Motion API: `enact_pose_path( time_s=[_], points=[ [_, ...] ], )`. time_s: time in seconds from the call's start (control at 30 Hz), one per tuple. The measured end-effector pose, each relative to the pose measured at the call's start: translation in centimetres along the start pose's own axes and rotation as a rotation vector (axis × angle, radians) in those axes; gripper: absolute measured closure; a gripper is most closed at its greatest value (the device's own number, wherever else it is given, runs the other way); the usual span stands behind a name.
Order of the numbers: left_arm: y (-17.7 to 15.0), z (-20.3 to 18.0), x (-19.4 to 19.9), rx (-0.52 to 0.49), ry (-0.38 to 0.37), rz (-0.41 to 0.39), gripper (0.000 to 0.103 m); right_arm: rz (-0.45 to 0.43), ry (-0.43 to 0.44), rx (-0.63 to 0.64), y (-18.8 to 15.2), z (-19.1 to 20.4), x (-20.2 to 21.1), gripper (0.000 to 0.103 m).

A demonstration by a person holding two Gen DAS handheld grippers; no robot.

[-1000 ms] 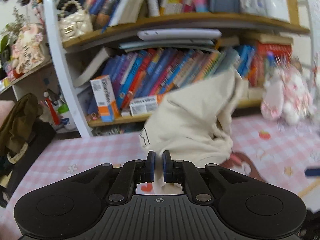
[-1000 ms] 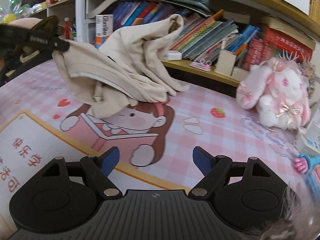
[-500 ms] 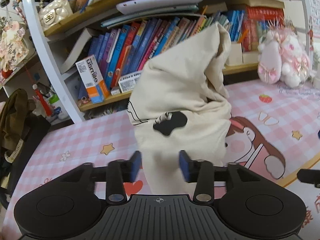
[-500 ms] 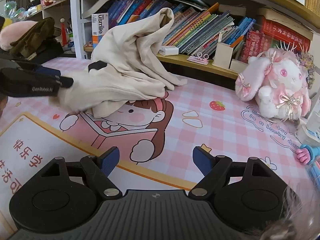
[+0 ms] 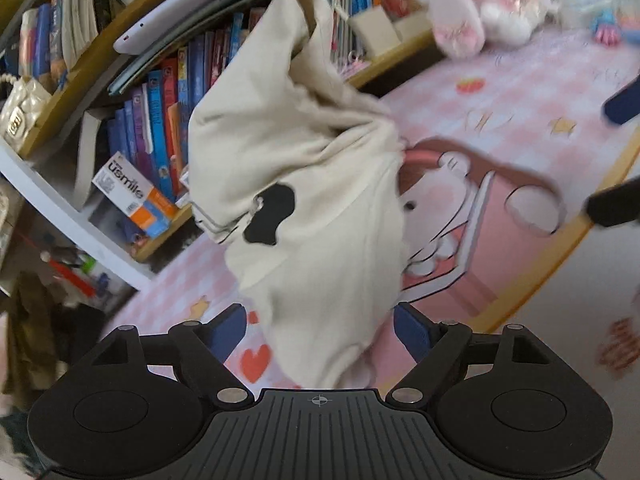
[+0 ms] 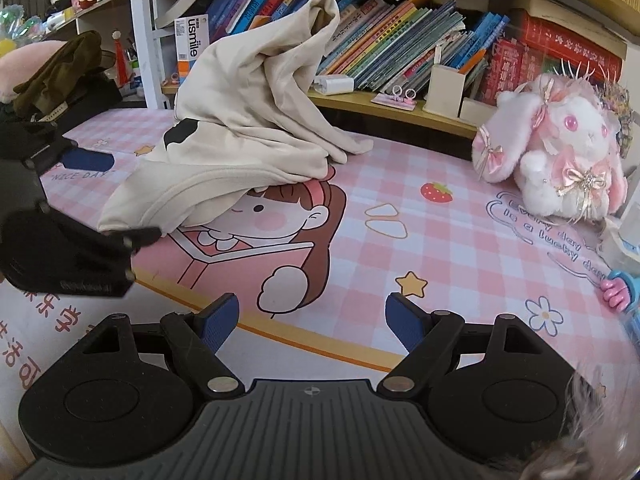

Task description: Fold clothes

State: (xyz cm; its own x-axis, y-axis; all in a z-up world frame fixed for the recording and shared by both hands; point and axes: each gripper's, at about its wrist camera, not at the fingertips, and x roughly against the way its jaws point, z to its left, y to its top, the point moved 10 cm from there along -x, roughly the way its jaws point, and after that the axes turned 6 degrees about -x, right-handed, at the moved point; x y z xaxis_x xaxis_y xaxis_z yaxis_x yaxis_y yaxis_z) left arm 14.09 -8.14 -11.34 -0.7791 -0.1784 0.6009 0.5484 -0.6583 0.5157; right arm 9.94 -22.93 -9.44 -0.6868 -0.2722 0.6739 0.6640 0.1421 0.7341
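Left gripper (image 5: pixel 318 330) lowered, opening around cream garment (image 5: pixel 304 184), "usmile" box (image 6: pixel 192 46) behind.

A pink checked mat (image 6: pixel 460 240) printed with a cartoon girl covers the worktop. At two o'clock on it sits a pink-and-white plush rabbit (image 6: pixel 560 148). Behind, at twelve o'clock, a wooden bookshelf (image 6: pixel 400 106) holds slanting books (image 6: pixel 400 44), a cream pen holder (image 6: pixel 444 84) and an usmile box (image 6: pixel 192 46). An olive garment (image 6: pixel 56 68) lies at ten o'clock.
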Motion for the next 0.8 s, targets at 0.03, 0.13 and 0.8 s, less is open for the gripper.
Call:
enact_pose_path(
  time_s=[0.03, 0.13, 0.8],
  points=[
    [0.1, 0.4, -0.3, 0.02, 0.007, -0.005, 0.02, 0.002, 0.0, -0.001, 0.0, 0.0, 0.0, 0.023],
    [0.5, 2.0, -1.2, 0.119, -0.011, -0.013, 0.094, 0.003, -0.003, 0.001, 0.0, 0.0, 0.0, 0.023],
    [9.9, 18.4, 21.9, 0.545, 0.072, -0.692, 0.098, -0.348, 0.012, 0.581, 5.7, 7.2, 3.5, 0.022]
  ],
)
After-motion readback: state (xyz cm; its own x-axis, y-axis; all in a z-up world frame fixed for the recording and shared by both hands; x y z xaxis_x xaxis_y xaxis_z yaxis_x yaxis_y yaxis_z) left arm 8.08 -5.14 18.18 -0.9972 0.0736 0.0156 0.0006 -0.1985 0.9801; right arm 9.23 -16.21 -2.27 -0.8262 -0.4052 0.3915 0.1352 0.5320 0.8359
